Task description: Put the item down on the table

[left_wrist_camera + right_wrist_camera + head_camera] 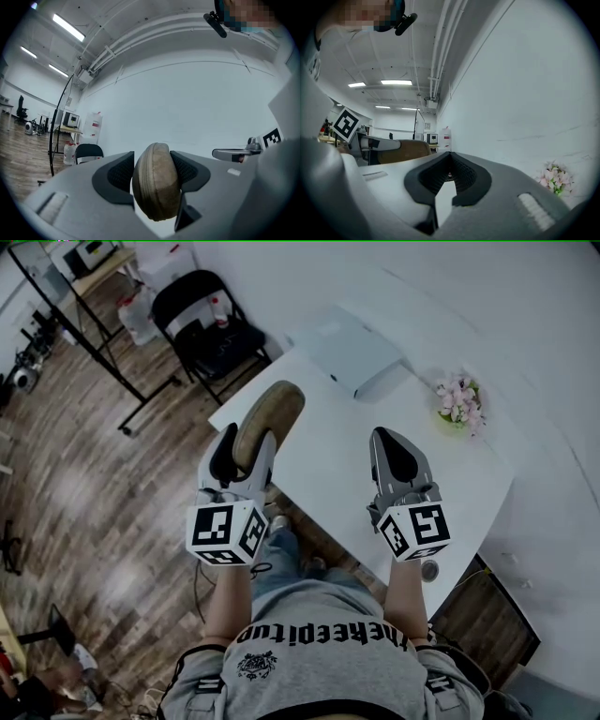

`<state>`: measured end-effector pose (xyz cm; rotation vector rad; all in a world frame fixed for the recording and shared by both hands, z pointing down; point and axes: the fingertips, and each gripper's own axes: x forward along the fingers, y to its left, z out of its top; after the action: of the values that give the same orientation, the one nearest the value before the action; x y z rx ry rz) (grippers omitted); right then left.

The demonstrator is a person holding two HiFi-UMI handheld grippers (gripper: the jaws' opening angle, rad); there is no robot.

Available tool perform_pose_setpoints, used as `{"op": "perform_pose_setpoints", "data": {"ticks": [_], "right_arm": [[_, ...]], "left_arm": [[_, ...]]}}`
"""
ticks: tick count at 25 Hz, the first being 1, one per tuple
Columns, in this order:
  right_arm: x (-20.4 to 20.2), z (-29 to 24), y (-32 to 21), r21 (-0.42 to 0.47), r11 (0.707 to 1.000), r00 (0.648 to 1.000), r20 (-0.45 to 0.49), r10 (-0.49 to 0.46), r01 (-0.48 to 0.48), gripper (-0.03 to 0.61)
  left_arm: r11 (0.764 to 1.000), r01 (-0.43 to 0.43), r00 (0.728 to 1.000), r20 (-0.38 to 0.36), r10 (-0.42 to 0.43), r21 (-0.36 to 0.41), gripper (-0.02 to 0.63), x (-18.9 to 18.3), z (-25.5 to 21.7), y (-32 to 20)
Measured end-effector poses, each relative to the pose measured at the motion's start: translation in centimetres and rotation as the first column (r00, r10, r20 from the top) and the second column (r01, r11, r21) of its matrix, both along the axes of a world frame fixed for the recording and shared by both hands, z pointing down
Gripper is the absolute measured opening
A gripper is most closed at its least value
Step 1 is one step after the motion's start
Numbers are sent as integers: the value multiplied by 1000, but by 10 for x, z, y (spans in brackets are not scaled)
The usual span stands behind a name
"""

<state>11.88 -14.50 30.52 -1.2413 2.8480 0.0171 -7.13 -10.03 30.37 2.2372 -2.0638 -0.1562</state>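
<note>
**Item:** brown zippered case (156,187), oval and padded, held on edge in the air. It hangs over the near left edge of the white table (328,460) and does not appear to touch it.

**Left gripper** (246,457): fingers clamped on the case's two broad faces, and most of the case sticks out past the tips.

**Right gripper** (398,460): fingers closed together on nothing, hovering over the tabletop well apart from the case.

**Also on the table:** white box (349,354) at the far side and a small pot of pink flowers (459,399). Neither is near the case.

**Hazards:**
- The case sits over the table's edge with wooden floor (84,474) below. Let go here, it could catch the rim and fall off.
- Set down on its narrow seam, it would likely tip or roll.
- Moving it further inward and laying it flat before the fingers part would lower both risks.
</note>
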Motion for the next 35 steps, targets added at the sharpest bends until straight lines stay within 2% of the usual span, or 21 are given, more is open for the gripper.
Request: {"op": "perform_pose_setpoints", "data": {"ticks": [20, 27, 35], "right_arm": [[-76, 10, -97, -42, 997, 998, 8, 66, -66, 0], [-90, 17, -118, -63, 992, 994, -2, 111, -110, 0], [-101, 27, -137, -91, 983, 987, -26, 157, -159, 0]], "left_arm": [[991, -125, 992, 17, 126, -50, 259, -56, 11, -117], [977, -193, 980, 27, 196, -88, 258, -64, 28, -153], [951, -266, 962, 17, 272, -158, 259, -66, 65, -191]]}}
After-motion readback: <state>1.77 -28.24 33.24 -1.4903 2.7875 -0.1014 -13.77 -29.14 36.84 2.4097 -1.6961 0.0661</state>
